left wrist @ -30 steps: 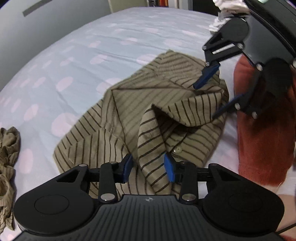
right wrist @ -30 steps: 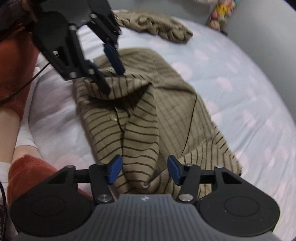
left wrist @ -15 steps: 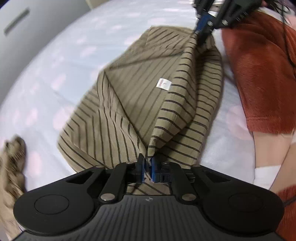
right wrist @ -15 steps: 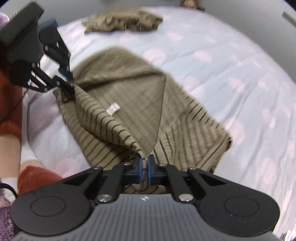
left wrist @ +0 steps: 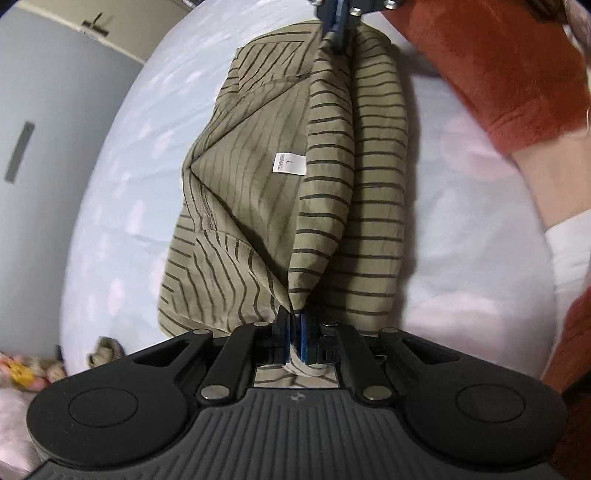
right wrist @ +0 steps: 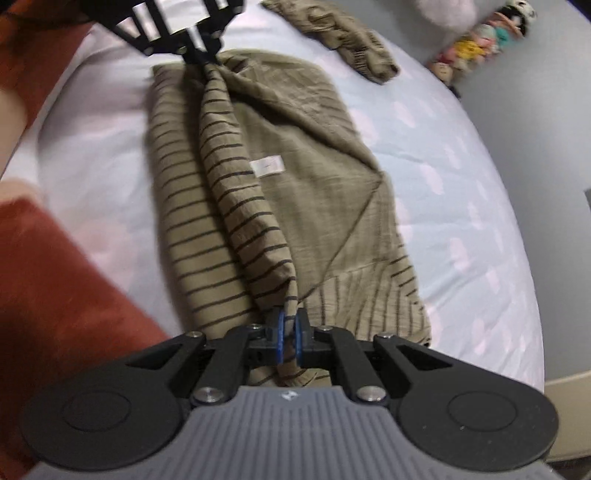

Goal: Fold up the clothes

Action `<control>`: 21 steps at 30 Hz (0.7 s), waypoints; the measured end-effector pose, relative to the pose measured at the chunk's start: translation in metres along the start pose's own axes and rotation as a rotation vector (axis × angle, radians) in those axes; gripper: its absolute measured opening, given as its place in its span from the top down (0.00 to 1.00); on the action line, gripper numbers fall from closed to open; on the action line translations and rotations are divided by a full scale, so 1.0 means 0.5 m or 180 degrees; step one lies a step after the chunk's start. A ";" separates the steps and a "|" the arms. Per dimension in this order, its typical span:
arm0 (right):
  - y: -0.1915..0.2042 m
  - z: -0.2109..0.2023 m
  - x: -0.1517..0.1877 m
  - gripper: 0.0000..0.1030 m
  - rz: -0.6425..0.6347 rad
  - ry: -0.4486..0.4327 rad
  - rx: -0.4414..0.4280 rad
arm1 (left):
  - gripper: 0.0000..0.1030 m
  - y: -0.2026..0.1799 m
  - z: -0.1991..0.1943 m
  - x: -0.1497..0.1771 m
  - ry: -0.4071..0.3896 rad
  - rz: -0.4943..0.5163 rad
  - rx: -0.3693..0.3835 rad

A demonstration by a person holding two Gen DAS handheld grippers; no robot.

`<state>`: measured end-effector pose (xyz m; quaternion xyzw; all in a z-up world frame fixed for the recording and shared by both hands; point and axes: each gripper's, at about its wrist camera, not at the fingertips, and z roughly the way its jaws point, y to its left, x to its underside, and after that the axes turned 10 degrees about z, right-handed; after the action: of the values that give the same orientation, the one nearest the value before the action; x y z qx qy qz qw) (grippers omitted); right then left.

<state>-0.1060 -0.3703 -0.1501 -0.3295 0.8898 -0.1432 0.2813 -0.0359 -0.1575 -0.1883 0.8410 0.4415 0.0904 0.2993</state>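
Observation:
An olive shirt with dark stripes [left wrist: 258, 206] lies on the bed, also in the right wrist view [right wrist: 314, 192], its white size label [left wrist: 290, 163] showing. My left gripper [left wrist: 293, 334] is shut on one end of the shirt's near edge. My right gripper [right wrist: 289, 338] is shut on the other end; it shows at the top of the left wrist view [left wrist: 338, 18]. The left gripper shows at the top of the right wrist view [right wrist: 203, 55]. The held edge is lifted and stretched taut between them, above the rest of the shirt.
The bed has a pale blue sheet with pink spots [right wrist: 461, 177]. A second crumpled olive garment [right wrist: 343, 35] lies at the far side. The person's rust-red sleeves [left wrist: 498, 62] are beside the shirt. Small toys [right wrist: 480, 40] stand by the bed edge.
Both grippers closed on the shirt's edge and moved apart, lifting it. The edge is now stretched straight and the shirt opened out, showing the label.

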 end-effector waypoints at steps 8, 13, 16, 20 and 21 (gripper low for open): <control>-0.006 -0.044 -0.010 0.71 0.0159 -0.0145 -0.0170 | 0.80 0.031 -0.046 -0.004 -0.0135 -0.0231 0.0001; 0.014 -0.050 -0.046 0.61 0.0158 -0.0325 -0.0326 | 0.68 0.030 -0.069 -0.045 -0.0337 -0.0180 -0.0028; 0.041 -0.018 -0.075 0.61 -0.0004 -0.0330 -0.0328 | 0.68 0.013 -0.035 -0.078 -0.0287 0.0035 -0.0067; 0.060 0.022 -0.099 0.63 -0.0073 -0.0291 -0.0426 | 0.71 0.003 0.026 -0.101 -0.0168 0.0086 -0.0021; 0.062 0.026 -0.101 0.69 -0.0085 -0.0298 -0.0411 | 0.78 0.003 0.030 -0.101 -0.0184 0.0066 -0.0046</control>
<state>-0.0825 -0.3146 -0.1538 -0.3652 0.8786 -0.0736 0.2989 -0.0584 -0.2047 -0.1938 0.8456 0.4232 0.0724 0.3171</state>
